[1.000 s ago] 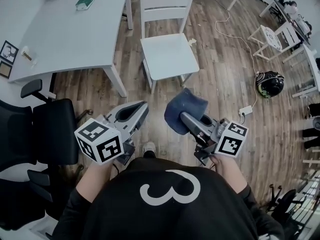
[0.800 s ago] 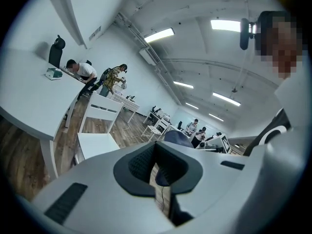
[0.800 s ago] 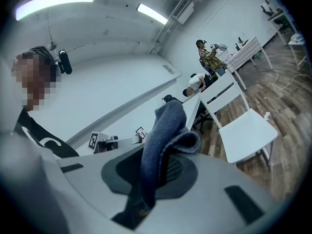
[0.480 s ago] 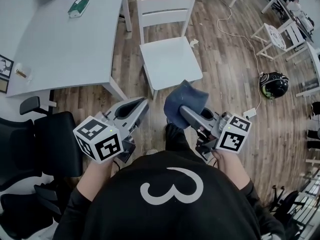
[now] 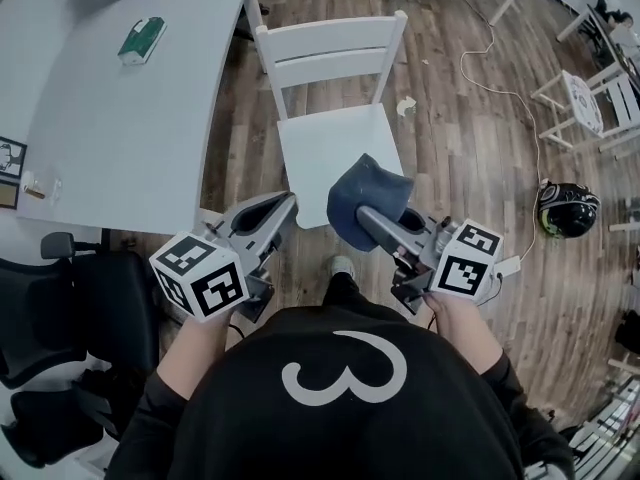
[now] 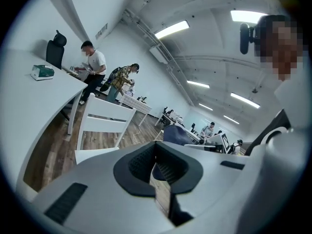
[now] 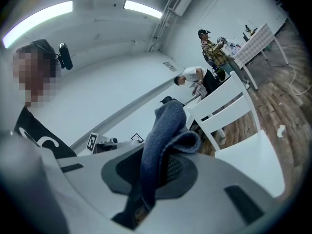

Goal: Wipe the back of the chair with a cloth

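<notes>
Head view: white chair (image 5: 332, 146) beside the grey table's (image 5: 130, 118) right edge.
Right gripper (image 5: 363, 212): jaws pinching blue cloth (image 5: 356, 188).
Left gripper (image 5: 287, 201): jaws pressed together, empty.

Head view looks steeply down; both gripper views face forward, sharing the white chair (image 5: 335, 153).

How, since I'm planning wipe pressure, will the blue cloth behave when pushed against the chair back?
Probably floppy: the cloth folds over and droops where the right gripper pinches it. Likely light, and may bunch when pushed.
</notes>
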A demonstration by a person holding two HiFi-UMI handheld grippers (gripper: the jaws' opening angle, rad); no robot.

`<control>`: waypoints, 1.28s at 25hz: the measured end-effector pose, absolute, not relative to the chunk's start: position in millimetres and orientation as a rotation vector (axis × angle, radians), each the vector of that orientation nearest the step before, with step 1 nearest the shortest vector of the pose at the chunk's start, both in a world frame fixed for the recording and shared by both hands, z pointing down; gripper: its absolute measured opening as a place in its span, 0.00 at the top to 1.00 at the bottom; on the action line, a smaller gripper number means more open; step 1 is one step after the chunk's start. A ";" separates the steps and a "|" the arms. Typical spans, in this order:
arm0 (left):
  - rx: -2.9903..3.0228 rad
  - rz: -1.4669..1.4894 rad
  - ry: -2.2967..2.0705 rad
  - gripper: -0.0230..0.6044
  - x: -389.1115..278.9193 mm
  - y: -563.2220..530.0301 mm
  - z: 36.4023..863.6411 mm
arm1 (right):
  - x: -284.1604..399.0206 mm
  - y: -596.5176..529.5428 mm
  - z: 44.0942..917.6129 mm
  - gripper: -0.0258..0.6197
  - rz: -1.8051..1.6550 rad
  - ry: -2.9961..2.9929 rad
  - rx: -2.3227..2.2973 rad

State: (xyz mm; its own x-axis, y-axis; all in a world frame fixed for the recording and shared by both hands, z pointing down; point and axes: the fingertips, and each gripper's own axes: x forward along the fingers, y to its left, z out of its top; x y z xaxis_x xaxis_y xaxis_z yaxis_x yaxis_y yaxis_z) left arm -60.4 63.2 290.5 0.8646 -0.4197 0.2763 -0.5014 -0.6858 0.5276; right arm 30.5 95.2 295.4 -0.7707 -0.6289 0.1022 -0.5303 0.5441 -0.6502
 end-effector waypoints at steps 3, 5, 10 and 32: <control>2.411 0.177 -0.694 0.94 -30.3 27.3 292.2 | 61.4 55.0 296.8 0.88 -1.039 2.650 -0.982; 2.407 0.175 -0.715 0.94 -16.7 10.1 293.2 | 75.3 35.0 296.0 0.88 -1.031 2.665 -0.964; 2.384 0.173 -0.769 0.94 -6.5 -18.1 294.1 | 85.6 4.0 296.4 0.88 -1.022 2.683 -0.919; 2.305 0.180 -0.740 0.94 -60.1 -141.9 326.1 | 20.3 -138.9 313.6 0.88 -0.955 2.791 -1.033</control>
State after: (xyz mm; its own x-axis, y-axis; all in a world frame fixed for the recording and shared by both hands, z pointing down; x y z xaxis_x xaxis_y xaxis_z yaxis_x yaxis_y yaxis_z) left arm -60.1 -141.9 326.1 0.8272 -0.4595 0.3233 -0.5567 -0.5925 0.5823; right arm 20.3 -138.9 313.6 -0.7812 -0.5953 0.1878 -0.5855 0.5945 -0.5511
